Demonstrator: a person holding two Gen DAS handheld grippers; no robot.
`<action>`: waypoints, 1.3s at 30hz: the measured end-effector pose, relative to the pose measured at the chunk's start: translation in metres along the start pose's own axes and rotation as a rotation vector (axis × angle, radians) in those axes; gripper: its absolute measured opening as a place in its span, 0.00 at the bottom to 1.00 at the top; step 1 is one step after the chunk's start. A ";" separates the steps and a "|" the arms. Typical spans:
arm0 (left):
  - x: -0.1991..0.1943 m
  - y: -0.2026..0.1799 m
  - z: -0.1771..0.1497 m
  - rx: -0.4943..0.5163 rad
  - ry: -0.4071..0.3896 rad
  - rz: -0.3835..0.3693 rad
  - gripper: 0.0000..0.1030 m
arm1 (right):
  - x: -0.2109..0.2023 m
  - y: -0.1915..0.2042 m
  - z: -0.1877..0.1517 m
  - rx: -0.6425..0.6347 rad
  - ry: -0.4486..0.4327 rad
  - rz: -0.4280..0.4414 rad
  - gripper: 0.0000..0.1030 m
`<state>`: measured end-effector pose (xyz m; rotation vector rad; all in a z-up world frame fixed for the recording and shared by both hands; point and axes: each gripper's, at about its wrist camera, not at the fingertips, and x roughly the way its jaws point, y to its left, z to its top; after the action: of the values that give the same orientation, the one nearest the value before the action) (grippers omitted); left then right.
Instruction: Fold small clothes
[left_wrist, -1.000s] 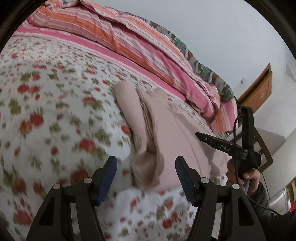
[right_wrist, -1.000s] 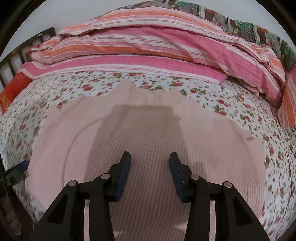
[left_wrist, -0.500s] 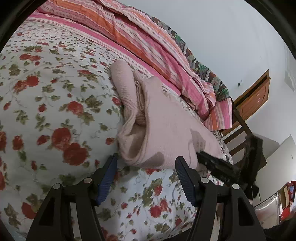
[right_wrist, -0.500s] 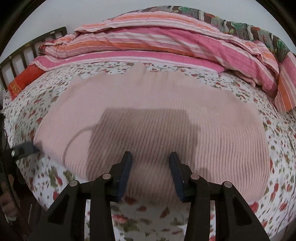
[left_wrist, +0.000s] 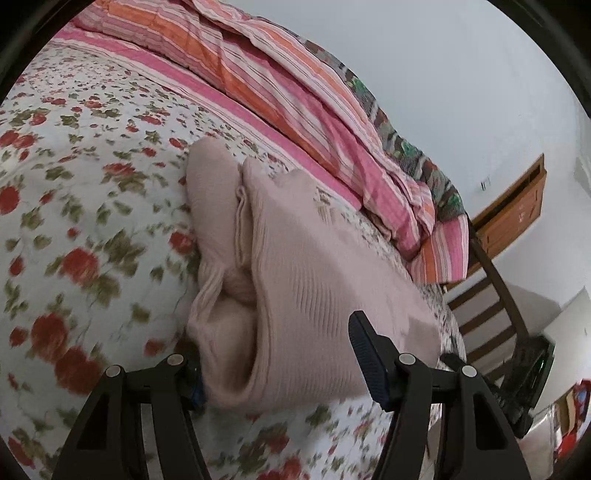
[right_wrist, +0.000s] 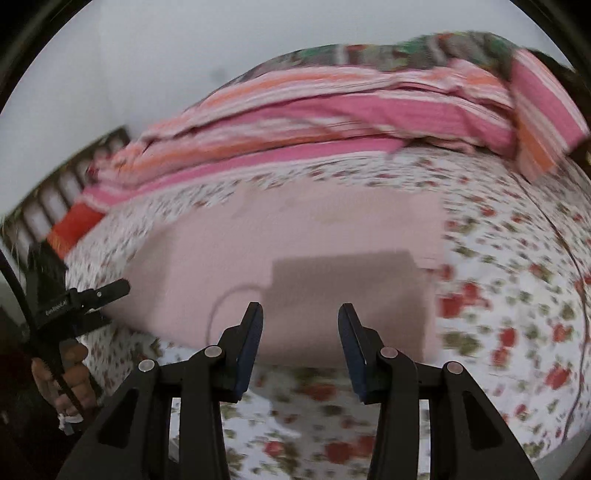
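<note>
A pale pink ribbed garment (left_wrist: 314, 280) lies folded on the floral bedsheet (left_wrist: 74, 177); its rolled layers show at the near left end. My left gripper (left_wrist: 277, 343) stands open around that end. Its left finger is half hidden behind the fabric, and its right finger (left_wrist: 365, 354) is over the top layer. In the right wrist view the garment (right_wrist: 295, 251) is a flat rectangle. My right gripper (right_wrist: 301, 332) hangs open at its near edge with nothing held. A hand (right_wrist: 70, 376) holds the left gripper (right_wrist: 114, 290) at the garment's left side.
A pink and orange striped quilt (left_wrist: 295, 92) is piled along the far side of the bed (right_wrist: 351, 110). A slatted wooden bed end (right_wrist: 48, 195) and an orange cushion (right_wrist: 74, 225) are at the left. A wooden bed frame (left_wrist: 491, 295) and a door (left_wrist: 517, 214) stand beyond the garment. A thin cable (right_wrist: 580, 295) crosses the sheet.
My left gripper moved forward until the garment's folded end came between its fingers. My right gripper drew back from above the garment to its near edge and rolled a little.
</note>
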<state>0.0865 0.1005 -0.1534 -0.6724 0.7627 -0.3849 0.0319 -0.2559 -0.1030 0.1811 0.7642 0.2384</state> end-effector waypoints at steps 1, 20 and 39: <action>0.003 -0.001 0.002 -0.006 -0.005 0.007 0.60 | -0.001 -0.009 0.000 0.021 0.002 -0.005 0.42; 0.029 -0.066 0.054 0.065 -0.091 0.230 0.20 | -0.028 -0.100 -0.008 0.177 -0.054 -0.006 0.42; 0.158 -0.264 -0.034 0.455 0.070 0.262 0.18 | -0.069 -0.142 -0.017 0.240 -0.093 -0.084 0.42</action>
<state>0.1459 -0.1920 -0.0718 -0.1297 0.7840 -0.3268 -0.0073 -0.4098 -0.1043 0.3834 0.7048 0.0573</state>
